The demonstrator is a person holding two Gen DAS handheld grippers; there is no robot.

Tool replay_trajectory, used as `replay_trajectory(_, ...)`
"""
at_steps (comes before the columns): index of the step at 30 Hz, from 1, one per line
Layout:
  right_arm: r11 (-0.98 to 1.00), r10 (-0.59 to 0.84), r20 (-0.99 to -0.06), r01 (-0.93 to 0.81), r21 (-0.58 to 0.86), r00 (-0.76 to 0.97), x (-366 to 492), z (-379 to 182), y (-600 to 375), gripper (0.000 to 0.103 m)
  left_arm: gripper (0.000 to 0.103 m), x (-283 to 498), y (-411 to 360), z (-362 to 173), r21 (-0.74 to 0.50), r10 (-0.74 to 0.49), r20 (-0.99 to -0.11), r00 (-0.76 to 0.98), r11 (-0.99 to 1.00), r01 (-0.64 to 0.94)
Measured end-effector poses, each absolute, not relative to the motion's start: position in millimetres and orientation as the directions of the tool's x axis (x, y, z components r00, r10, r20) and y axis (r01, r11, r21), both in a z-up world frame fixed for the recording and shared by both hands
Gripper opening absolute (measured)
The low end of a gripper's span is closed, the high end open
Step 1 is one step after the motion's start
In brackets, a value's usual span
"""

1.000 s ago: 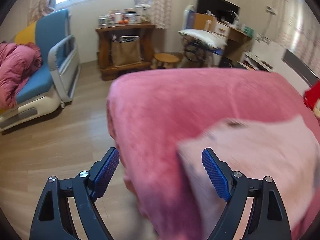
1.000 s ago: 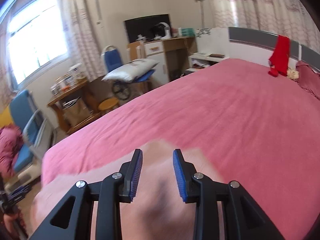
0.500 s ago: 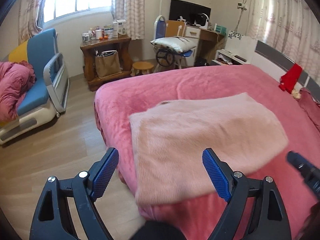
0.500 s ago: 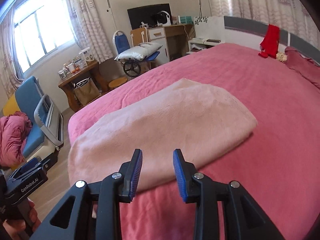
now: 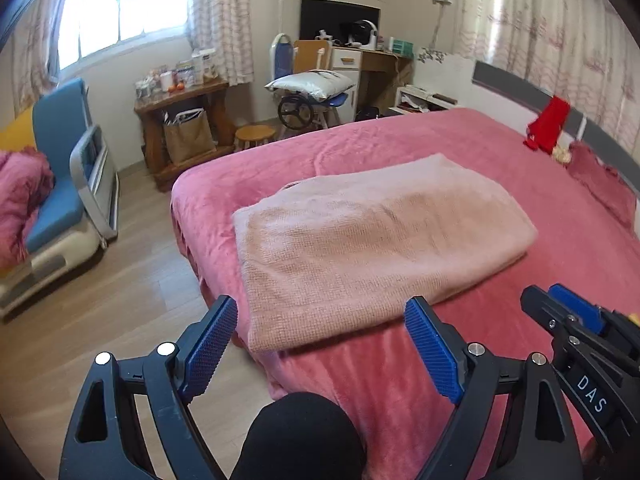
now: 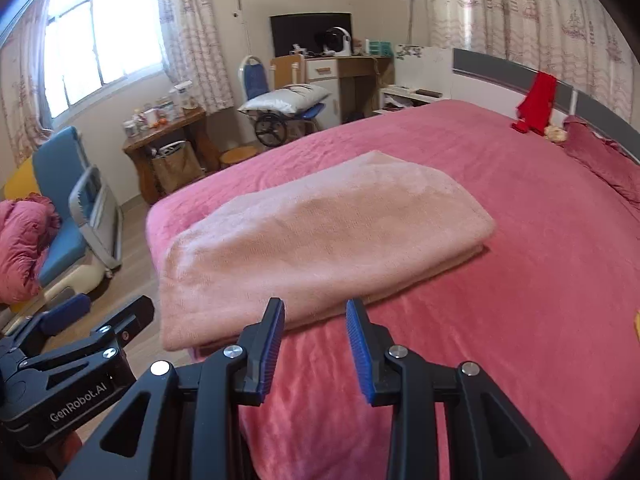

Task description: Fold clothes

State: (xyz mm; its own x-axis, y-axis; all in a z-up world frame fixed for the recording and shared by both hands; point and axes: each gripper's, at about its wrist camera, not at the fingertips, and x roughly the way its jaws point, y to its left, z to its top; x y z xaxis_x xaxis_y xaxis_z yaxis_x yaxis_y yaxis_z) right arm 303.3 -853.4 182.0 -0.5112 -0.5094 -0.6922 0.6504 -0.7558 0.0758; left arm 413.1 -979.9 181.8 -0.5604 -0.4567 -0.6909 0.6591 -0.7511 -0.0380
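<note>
The left tool (image 5: 320, 344) is spread wide and holds nothing, the right tool (image 6: 315, 344) stands narrowly parted and equally bare, and both hover just short of the near edge of the garment (image 5: 372, 240), touching nothing. That pink knit lies on the bed (image 5: 540, 184) near its foot corner as a flat, layered oblong, which would fit a fold already made or one more halving still owed. It looks soft, light and limp, likely to sag and drag on the fuzzy cover, so I would pinch all layers together at a corner or edge, though their number is hard to tell.
</note>
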Motion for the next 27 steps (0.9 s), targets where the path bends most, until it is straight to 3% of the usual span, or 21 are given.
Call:
replay_trajectory(5,-0.772,-0.484,-0.712,0.632,0.073,-0.509,293.8,172.8,-847.2,0.032,0.088,395.3,-967.2,178.3,0.050,-0.502,-0.698,-0.511,-0.746,0.664)
replay_trajectory(21,-0.759,-0.495,-0.725,0.644,0.093,-0.478,284.6,163.3,-849.1,0.032,0.088,396.5,-982.5,173.6,-0.134,-0.414,-0.715,-0.564,-0.710,0.691)
replay_trajectory(27,-0.753,-0.498,-0.727,0.652,0.092,-0.473,287.6,164.6,-848.9,0.032,0.088,391.4,-978.9,173.1,-0.103,-0.419,-0.717,-0.557,-0.726,0.680)
